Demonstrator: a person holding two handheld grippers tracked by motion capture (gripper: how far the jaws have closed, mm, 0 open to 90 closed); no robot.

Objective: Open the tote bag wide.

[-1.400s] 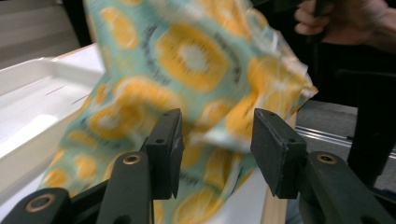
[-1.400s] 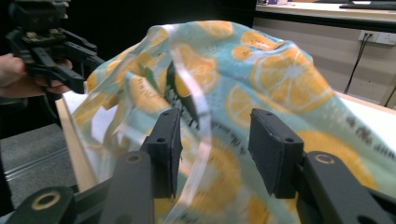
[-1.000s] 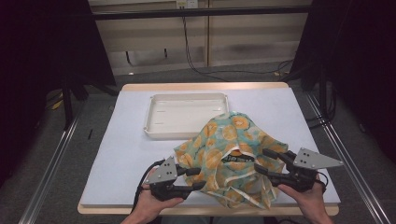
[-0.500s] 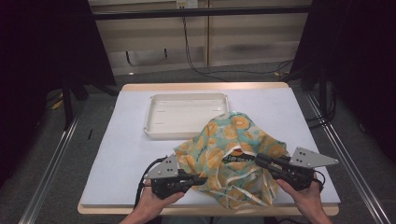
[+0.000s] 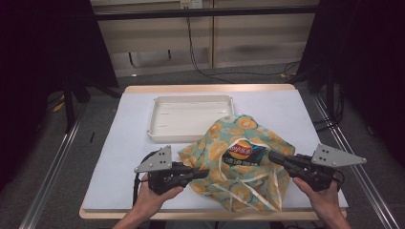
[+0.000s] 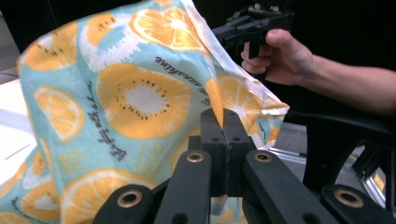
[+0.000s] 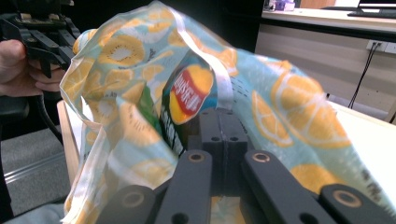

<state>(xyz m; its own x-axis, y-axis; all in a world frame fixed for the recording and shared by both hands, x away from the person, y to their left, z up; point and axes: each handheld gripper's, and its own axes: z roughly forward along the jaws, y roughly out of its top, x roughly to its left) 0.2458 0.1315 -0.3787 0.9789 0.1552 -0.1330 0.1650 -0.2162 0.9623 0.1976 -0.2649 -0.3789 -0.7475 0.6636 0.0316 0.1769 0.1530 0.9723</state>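
Observation:
A cloth bag (image 5: 224, 145) printed with orange slices lies at the table's front middle, its mouth held apart. Inside it stands a chip packet (image 5: 241, 151) with a red and yellow logo. My left gripper (image 5: 204, 173) is shut on the bag's left rim, and its own view has the jaws pinching the cloth (image 6: 130, 98) at the left gripper's tips (image 6: 225, 122). On the right rim, my right gripper (image 5: 271, 156) is shut on the white-edged cloth. In the right gripper view the chip packet (image 7: 189, 100) rises just behind the right gripper's closed jaws (image 7: 224, 122).
A white tray (image 5: 157, 117) lies behind the bag, toward the table's far side. The white table cover (image 5: 119, 143) is bare to the left. The table's front edge (image 5: 191, 214) runs just below both hands.
The bag's mouth has been drawn wider between the two grippers, and the chip packet's logo now shows plainly. The left gripper has shifted a little.

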